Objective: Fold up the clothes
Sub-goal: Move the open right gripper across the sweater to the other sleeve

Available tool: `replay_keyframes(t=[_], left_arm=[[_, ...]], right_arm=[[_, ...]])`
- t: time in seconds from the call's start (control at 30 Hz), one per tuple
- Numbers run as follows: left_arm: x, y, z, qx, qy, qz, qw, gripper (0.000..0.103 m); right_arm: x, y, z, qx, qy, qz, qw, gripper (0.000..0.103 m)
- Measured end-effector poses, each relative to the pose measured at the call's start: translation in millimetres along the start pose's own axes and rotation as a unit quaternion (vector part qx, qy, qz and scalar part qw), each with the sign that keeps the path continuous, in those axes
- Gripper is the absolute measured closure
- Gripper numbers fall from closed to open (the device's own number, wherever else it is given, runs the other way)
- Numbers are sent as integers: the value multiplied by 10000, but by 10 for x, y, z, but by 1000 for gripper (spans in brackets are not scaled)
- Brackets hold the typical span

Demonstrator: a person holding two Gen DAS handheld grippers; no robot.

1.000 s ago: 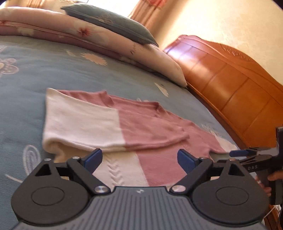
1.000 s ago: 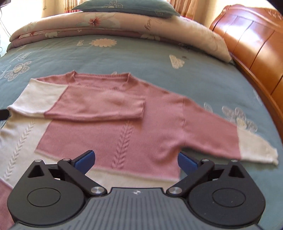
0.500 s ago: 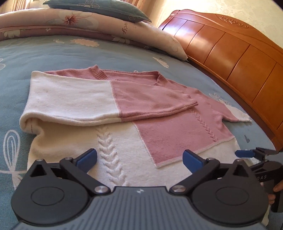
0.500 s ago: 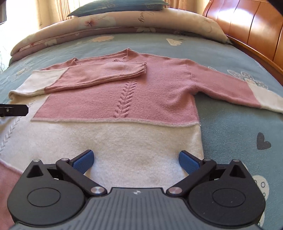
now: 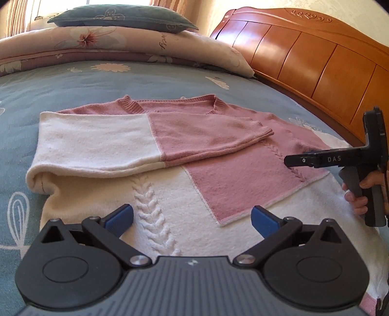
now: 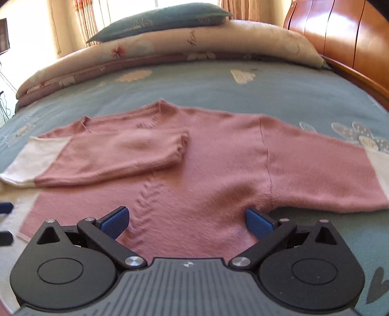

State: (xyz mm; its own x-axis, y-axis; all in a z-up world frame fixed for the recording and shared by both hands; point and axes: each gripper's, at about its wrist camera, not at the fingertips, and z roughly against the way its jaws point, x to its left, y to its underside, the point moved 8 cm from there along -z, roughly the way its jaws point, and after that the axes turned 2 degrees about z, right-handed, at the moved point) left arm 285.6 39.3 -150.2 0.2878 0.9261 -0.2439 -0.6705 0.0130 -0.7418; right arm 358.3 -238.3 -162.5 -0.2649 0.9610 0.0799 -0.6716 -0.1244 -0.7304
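While one sweater lies flat, two claws gape — empty.

One sweater; two hand-held grippers; one pillow; one duvet.

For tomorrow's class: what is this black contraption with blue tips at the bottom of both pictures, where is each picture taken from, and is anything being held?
No robot here: a person holds one handheld gripper per hand, each carrying a wide-angle camera looking along its blue fingers.

One picture looks from the left gripper, the other from the right gripper.

A pink-and-cream sweater lies flat on the blue bedspread, one sleeve folded across its chest, the other sleeve spread out.

Both grippers are open, holding nothing. The left view also shows the person's hand holding the right gripper.
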Motion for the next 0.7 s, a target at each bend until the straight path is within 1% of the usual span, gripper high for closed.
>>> replay_keyframes(t=[0.07, 0.2, 0.3, 0.5, 0.57, 0.6, 0.67, 0.7], left_arm=[[-4, 3, -2, 1, -14, -29, 10000, 1], [-8, 6, -1, 0, -25, -48, 10000, 1], [-11, 9, -2, -15, -40, -65, 10000, 1], [-1, 15, -2, -41, -11, -82, 10000, 1], [5, 13, 0, -45, 14, -69, 10000, 1], [8, 13, 0, -44, 20, -68, 10000, 1], [9, 13, -3, -42, 16, -78, 10000, 1], [7, 13, -7, -41, 5, -88, 10000, 1]], right_arm=[[-19, 78, 46, -25, 61, 214, 9997, 0], [-69, 92, 166, 176, 324, 159, 9992, 0], [-86, -85, 239, -232, 152, -35, 9996, 0], [113, -192, -29, -219, -57, 143, 9996, 0], [22, -83, -144, 86, 250, 141, 9995, 0], [4, -75, -96, -18, 183, 144, 9997, 0], [-38, -76, 26, 6, 163, 53, 9999, 4], [-56, -83, 101, 3, 163, 22, 9999, 3]])
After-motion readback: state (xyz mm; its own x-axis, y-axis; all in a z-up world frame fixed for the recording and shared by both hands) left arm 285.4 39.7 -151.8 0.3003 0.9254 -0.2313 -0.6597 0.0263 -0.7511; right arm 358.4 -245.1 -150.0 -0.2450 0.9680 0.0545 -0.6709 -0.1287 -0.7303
